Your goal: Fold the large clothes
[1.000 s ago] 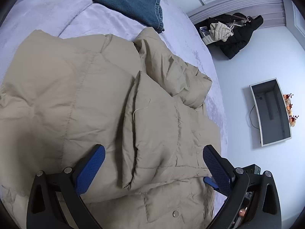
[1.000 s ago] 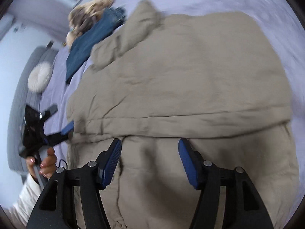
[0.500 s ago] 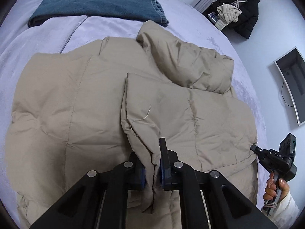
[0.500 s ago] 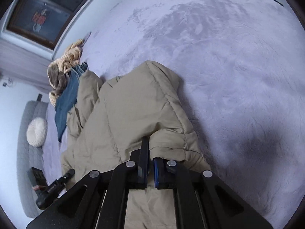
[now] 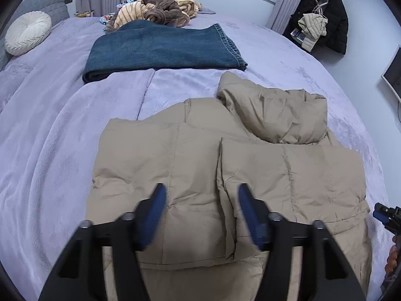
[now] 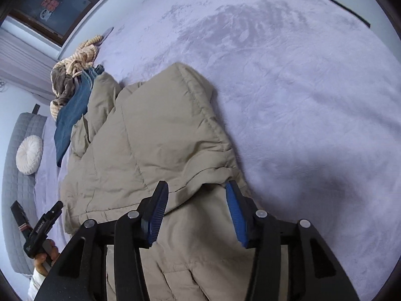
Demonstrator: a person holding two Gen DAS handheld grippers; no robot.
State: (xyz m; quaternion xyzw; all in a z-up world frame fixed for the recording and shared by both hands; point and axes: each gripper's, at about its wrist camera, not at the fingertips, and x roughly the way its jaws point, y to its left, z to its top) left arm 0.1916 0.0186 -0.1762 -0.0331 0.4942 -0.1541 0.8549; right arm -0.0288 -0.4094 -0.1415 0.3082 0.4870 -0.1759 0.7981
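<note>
A beige puffer jacket (image 5: pixel 195 165) lies on the lilac bed (image 5: pixel 50 138), with a folded-over panel (image 5: pixel 288 175) on its right half and the hood (image 5: pixel 275 110) bunched at the far right. My left gripper (image 5: pixel 200 198) is open and empty just above the jacket's near part. In the right wrist view the jacket (image 6: pixel 155 130) fills the left centre. My right gripper (image 6: pixel 196 195) is open over the folded edge, holding nothing. The left gripper also shows in the right wrist view (image 6: pixel 42 223), at the left.
Folded blue jeans (image 5: pixel 160 47) lie beyond the jacket, with a striped and brown clothes heap (image 5: pixel 160 7) behind. A round white cushion (image 5: pixel 27 32) leans on the grey headboard. Dark coats (image 5: pixel 323 12) hang at the far right. Bare lilac cover (image 6: pixel 300 87) spreads right of the jacket.
Both grippers were shut on jacket fabric half a second ago; both have now opened and let go. The folded panel lies flat on the jacket. The left view has tilted up toward the headboard.
</note>
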